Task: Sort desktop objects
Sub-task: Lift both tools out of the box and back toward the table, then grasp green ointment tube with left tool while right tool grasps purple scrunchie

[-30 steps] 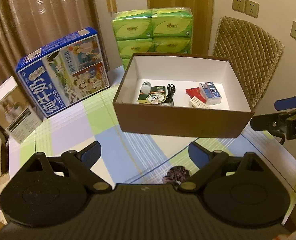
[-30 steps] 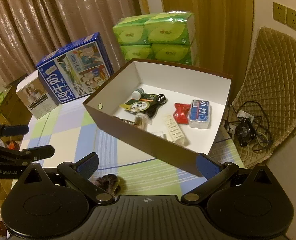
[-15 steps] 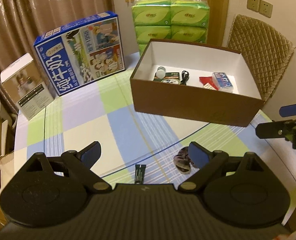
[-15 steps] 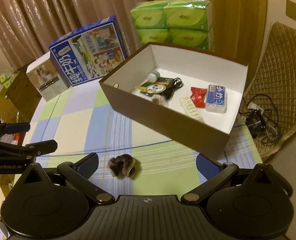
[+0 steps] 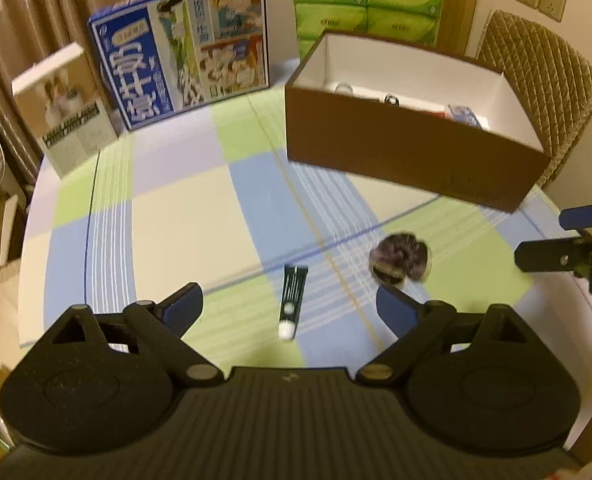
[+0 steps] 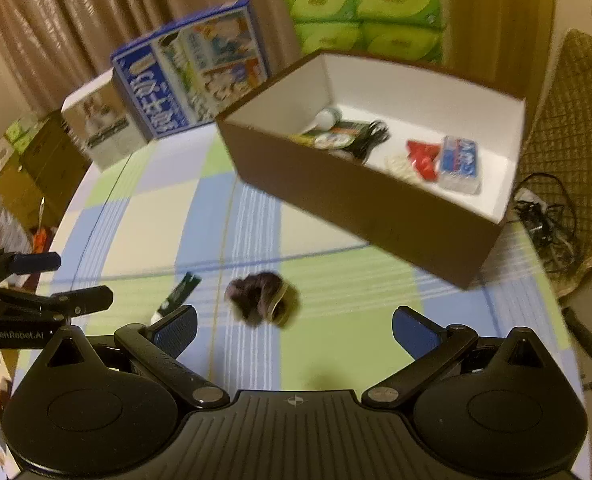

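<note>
A dark green tube (image 5: 292,300) with a white cap lies on the checked tablecloth, between the fingers of my open, empty left gripper (image 5: 290,306). A dark fuzzy scrunchie (image 5: 400,257) lies to its right; in the right wrist view the scrunchie (image 6: 262,298) is just ahead of my open, empty right gripper (image 6: 294,330), and the tube (image 6: 178,294) is at its left finger. The brown box (image 6: 359,208) with a white inside stands behind and holds a blue tissue pack (image 6: 457,164), a red packet, a black cable and a small bottle.
A blue milk carton box (image 5: 184,56), a small white box (image 5: 62,108) and green tissue packs (image 5: 365,4) stand at the table's far edge. A quilted chair (image 5: 535,76) is behind the brown box (image 5: 399,160). Cables lie on the floor (image 6: 543,216) at the right.
Both grippers have pulled back from the brown box. The scrunchie and the green tube have come into view in front of them. Both stay open.
</note>
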Demonstrator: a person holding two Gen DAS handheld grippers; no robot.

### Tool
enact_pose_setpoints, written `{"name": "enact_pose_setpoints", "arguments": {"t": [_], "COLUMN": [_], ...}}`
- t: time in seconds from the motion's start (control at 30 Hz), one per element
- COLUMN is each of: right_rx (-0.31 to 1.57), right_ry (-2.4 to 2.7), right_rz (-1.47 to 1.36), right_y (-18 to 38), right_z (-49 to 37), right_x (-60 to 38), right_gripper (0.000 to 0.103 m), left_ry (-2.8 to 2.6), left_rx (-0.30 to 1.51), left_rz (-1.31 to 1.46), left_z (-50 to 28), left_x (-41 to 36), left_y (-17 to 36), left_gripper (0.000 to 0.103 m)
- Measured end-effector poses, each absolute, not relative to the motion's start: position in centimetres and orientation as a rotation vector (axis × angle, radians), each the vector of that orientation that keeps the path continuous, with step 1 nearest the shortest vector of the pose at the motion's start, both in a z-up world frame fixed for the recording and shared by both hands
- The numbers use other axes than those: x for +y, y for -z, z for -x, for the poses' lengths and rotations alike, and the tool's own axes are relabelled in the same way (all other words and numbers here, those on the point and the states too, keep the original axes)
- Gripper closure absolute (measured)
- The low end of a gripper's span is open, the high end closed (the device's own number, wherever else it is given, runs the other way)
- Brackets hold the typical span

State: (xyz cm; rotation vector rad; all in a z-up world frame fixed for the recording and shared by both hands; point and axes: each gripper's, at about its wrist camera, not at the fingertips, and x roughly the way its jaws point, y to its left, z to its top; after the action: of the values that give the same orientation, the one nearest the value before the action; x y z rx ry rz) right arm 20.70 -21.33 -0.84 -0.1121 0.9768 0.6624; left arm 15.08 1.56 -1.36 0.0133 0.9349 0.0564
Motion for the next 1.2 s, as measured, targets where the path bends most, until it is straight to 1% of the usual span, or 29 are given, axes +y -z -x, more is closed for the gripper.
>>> {"name": "enact_pose_setpoints", "arguments": {"t": [0.33, 0.4, 0.53, 0.6, 0.77, 0.8, 0.83, 0.97, 1.03, 1.1, 1.17, 1.2], "right_rx": [1.002, 1.004, 0.998, 0.993, 0.983, 0.974, 0.968, 0.973, 0.976, 0.979, 0.982, 0.984], "right_ry": [-0.715, -0.717, -0.722, -0.722, -0.726, -0.725, -0.725, -0.721, -0.717, -0.713, -0.714, -0.712], "right_rz": [0.151, 0.143, 0.148, 0.158, 0.162, 0.167, 0.172, 0.176, 0.184, 0.196, 0.206, 0.211], "right_y": [4.0, 4.3, 5.4, 5.9, 7.3, 7.5, 7.7, 8.5, 9.0, 9.4, 9.8, 10.0], "right_z": [-19.3, -19.4, -19.2, -19.0, -19.3, -19.4, -19.5, -20.3, -20.6, -21.0, -21.3, -21.5], "right_x": [-20.0, -19.8, -19.2, -18.8, -17.7, -17.5, -17.3, -16.5, -16.1, -15.6, -15.2, -15.1], "right_gripper": [0.002, 0.002, 0.002, 0.002, 0.002, 0.005, 0.01, 0.015, 0.02, 0.023, 0.026, 0.028], "left_ry": [-0.072, -0.068, -0.066, -0.066, -0.043, -0.034, -0.022, 0.009, 0.024, 0.037, 0.046, 0.048], "left_rx": [0.986, 0.987, 0.986, 0.986, 1.001, 1.003, 1.004, 1.007, 1.014, 1.028, 1.039, 1.045], "left_rz": [-0.012, -0.017, -0.015, -0.016, -0.024, -0.025, -0.027, -0.045, -0.048, -0.048, -0.05, -0.052], "left_z": [-13.4, -13.5, -13.8, -14.2, -15.5, -15.7, -16.0, -17.3, -18.0, -18.7, -19.4, -19.7], "left_x": [2.4, 2.4, 2.7, 2.8, 3.2, 3.2, 3.1, 3.0, 3.1, 3.2, 3.3, 3.4], "left_y": [4.4, 4.7, 5.5, 6.0, 7.3, 7.5, 7.7, 8.6, 9.1, 9.6, 10.2, 10.5], "left_gripper": [0.015, 0.018, 0.019, 0.02, 0.029, 0.031, 0.032, 0.036, 0.039, 0.043, 0.045, 0.048]}}
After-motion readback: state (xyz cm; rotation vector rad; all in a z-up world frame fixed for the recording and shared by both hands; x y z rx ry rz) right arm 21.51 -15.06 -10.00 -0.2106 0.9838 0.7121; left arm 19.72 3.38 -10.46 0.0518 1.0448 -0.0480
